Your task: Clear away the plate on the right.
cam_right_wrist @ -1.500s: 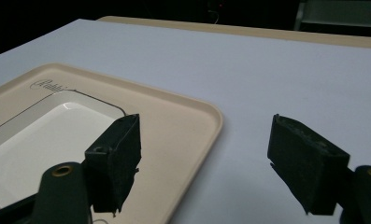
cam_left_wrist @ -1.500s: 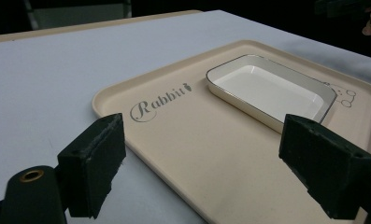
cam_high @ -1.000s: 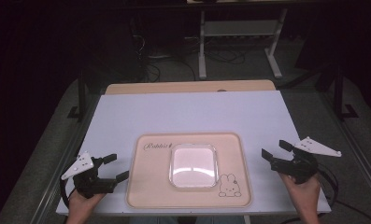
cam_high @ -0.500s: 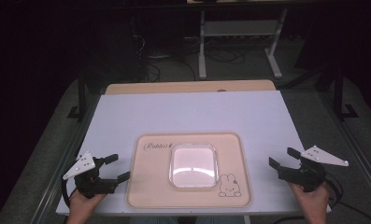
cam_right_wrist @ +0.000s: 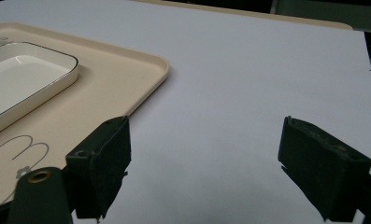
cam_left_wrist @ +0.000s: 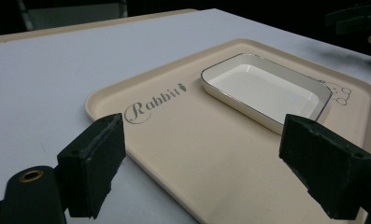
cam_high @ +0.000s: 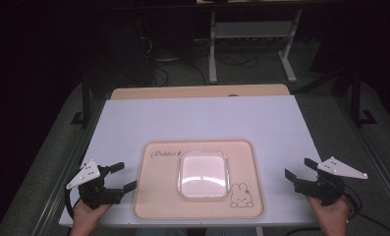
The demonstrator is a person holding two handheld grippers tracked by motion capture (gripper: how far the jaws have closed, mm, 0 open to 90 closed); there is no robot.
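A beige tray (cam_high: 153, 196) printed "Rabbit" with a rabbit drawing lies at the near middle of the white table (cam_high: 202, 123). On it stands a shallow white square dish (cam_high: 202, 173), with nothing in it. My left gripper (cam_high: 123, 178) hovers at the tray's left edge, open, jaws wide apart and holding nothing. In the left gripper view the tray (cam_left_wrist: 211, 154) and dish (cam_left_wrist: 266, 88) lie just ahead of the gripper (cam_left_wrist: 216, 161). My right gripper (cam_high: 298, 169) is open near the table's right edge, clear of the tray (cam_right_wrist: 103, 88). Bare table shows between its fingers (cam_right_wrist: 103, 163).
A wooden strip (cam_high: 197, 91) borders the table's far edge. Beyond it are a dark floor, cables and a metal stand (cam_high: 251, 34). The other hand's gripper (cam_left_wrist: 356, 16) appears at the far right of the left gripper view.
My right gripper has drawn back toward the near right corner of the table, away from the tray. The left gripper has stayed in place.
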